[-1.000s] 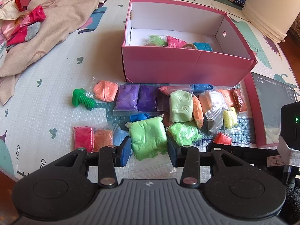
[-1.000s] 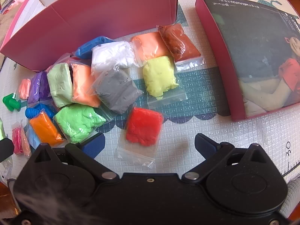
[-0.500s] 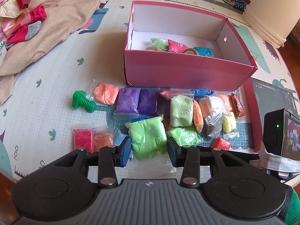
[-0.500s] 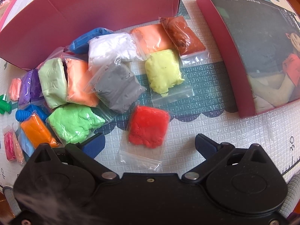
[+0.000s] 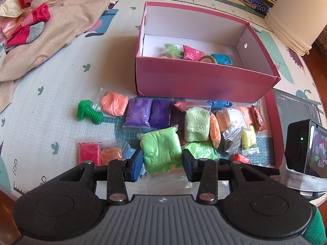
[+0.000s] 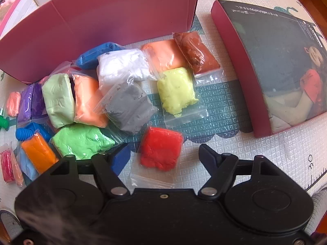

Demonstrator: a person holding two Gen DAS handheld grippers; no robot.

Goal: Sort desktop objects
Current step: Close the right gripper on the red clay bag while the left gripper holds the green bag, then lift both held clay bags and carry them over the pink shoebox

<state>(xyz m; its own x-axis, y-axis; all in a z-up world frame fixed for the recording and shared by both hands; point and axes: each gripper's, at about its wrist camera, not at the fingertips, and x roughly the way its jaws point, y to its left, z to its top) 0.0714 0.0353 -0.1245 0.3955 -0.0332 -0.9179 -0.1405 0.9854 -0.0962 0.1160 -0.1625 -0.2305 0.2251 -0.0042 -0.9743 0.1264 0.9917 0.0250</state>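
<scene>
Your left gripper (image 5: 162,164) was clamped on the bright green clay bag (image 5: 161,150), just in front of the pink shoebox (image 5: 204,79). Your right gripper (image 6: 163,156) sat wide open, holding nothing, around the red clay bag (image 6: 161,148) on the mat (image 6: 224,163).

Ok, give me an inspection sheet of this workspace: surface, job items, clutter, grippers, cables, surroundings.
Surface: patterned play mat.
Job's things: pink box, open, a few clay bags inside; many clay bags lie on the mat in front of it.
Clutter: green toy bolt; box lid beside the bags.
Grippers: left gripper shut on the light green bag; right gripper open around the red bag.
Cables: nothing seen.
Surroundings: heap of clothes; white bucket.
</scene>
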